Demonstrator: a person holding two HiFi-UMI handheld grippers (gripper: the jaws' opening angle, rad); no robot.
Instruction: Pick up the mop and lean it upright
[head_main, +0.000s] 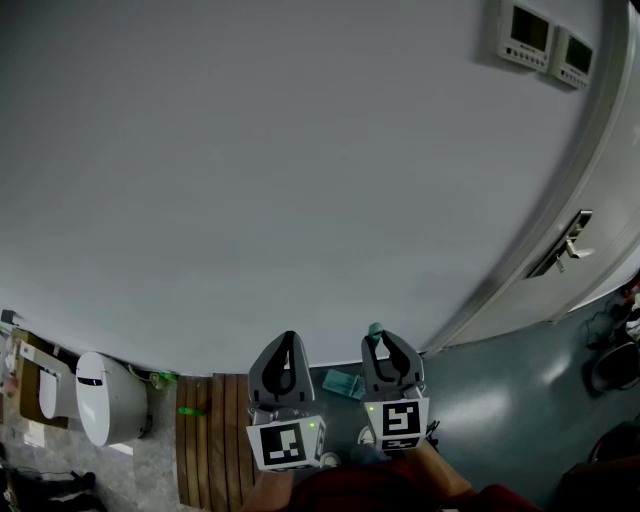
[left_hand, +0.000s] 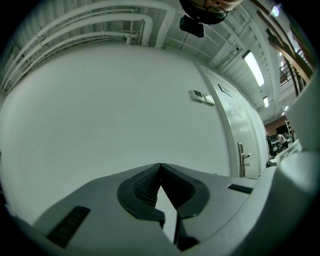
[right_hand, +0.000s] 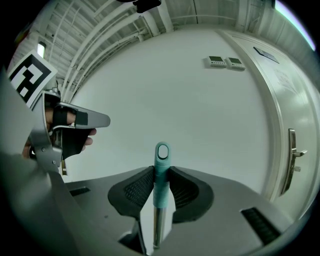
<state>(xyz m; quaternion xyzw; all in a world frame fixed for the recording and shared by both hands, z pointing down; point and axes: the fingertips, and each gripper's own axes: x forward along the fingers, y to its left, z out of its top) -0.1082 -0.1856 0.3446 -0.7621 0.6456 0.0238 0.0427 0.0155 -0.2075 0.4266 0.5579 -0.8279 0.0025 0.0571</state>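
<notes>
The mop's teal handle end (right_hand: 161, 165), with a hanging hole at its tip, stands upright between the pads of my right gripper (right_hand: 161, 172), which is shut on it. Its metal shaft (right_hand: 157, 225) runs down below the jaws. In the head view the teal tip (head_main: 375, 330) pokes up past the right gripper (head_main: 386, 342), close to the white wall. A teal part, probably the mop head (head_main: 343, 384), lies on the floor below. My left gripper (left_hand: 160, 166) is shut with nothing in it, level beside the right one (head_main: 290, 340).
A white wall (head_main: 300, 150) fills the front. A white door (head_main: 610, 200) with a lever handle (head_main: 568, 243) is on the right, with two wall panels (head_main: 545, 42) above. On the floor at left are a toilet (head_main: 108, 398), wooden slats (head_main: 212, 435) and a small green object (head_main: 190, 411).
</notes>
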